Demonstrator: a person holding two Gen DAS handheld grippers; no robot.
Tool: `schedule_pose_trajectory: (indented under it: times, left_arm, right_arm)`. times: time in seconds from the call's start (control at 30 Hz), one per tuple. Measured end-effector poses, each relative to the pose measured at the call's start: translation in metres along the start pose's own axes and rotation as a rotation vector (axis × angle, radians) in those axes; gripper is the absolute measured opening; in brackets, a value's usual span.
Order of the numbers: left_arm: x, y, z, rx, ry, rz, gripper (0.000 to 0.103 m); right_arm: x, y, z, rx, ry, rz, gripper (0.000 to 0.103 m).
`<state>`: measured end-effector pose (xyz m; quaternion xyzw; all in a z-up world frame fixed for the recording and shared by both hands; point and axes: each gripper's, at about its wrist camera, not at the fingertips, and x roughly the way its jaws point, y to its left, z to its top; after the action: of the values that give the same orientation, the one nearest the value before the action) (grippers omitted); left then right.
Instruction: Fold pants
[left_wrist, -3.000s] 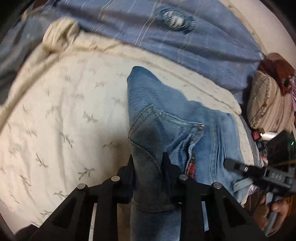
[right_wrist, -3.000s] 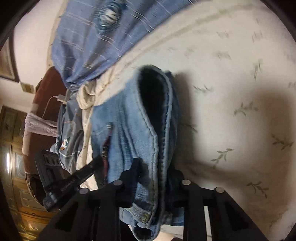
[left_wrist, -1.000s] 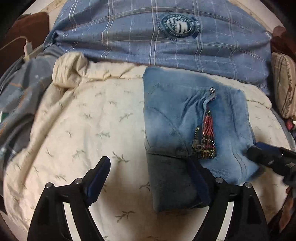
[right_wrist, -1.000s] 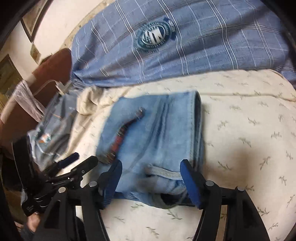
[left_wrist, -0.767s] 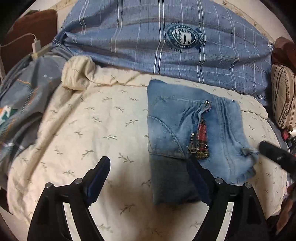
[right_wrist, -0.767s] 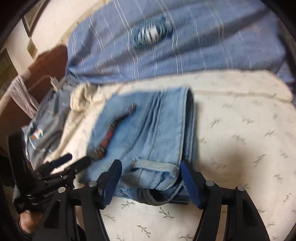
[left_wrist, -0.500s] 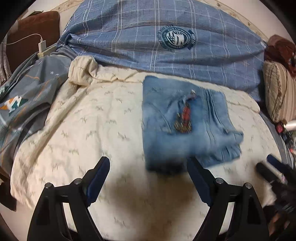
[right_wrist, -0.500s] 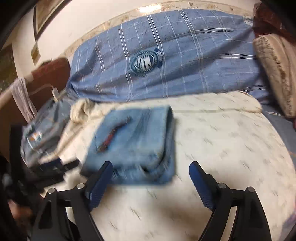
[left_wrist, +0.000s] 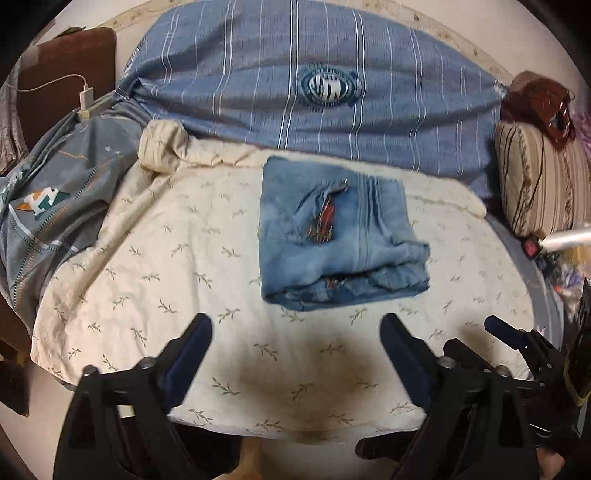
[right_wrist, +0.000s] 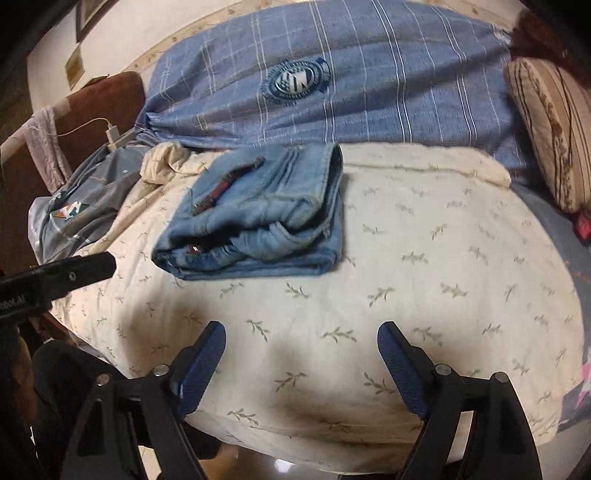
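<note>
Item: folded blue jeans (left_wrist: 340, 236), a compact squarish bundle of several layers, lying flat on the cream leaf-print bedspread (left_wrist: 177, 258).
Location: toward the far side of the bedspread, just in front of the large blue plaid pillow (left_wrist: 314, 88); well apart from both grippers.
Fold condition: top face fairly smooth, with the zip fly and a red-patterned lining showing; near edge shows stacked layers, not quite flush, with a loose flap bulging at the near right corner in the right wrist view (right_wrist: 280, 236).
Left gripper (left_wrist: 295, 354): jaws wide apart and just opened further, nothing between them but bare bedspread; held short of the jeans.
Right gripper (right_wrist: 301, 358): jaws wide apart after opening within the last moment, empty; also short of the jeans, over the near part of the bed.
Contact: neither gripper touches the denim.
Done: folding appears complete; the bundle rests on its own, released.
Left: by my judgement little or nothing, at most tidying the uneven near edge.
Surroundings: grey printed quilt (left_wrist: 48, 199) at the left of the bed, striped cushion (left_wrist: 539, 184) at the right, white charger and cable (left_wrist: 86, 98) on the brown headboard corner.
</note>
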<state>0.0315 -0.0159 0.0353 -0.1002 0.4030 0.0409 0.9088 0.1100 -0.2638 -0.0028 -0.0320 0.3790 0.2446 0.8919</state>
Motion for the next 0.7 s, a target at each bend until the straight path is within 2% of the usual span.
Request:
schedule_pose_trajectory:
  times: [0.13, 0.33, 0.7]
  left_arm:
    - [-0.012, 0.001, 0.007, -0.013, -0.05, 0.006, 0.095]
    - [-0.017, 0.0, 0.016, -0.018, -0.078, 0.018, 0.1]
    - [-0.014, -0.009, 0.028, 0.044, -0.104, 0.056, 0.1]
  right_arm:
    - [-0.011, 0.008, 0.017, -0.047, -0.01, -0.017, 0.087]
    - [-0.019, 0.01, 0.035, -0.078, -0.015, -0.02, 0.087]
    - [-0.017, 0.017, 0.045, -0.084, -0.006, -0.025, 0.087]
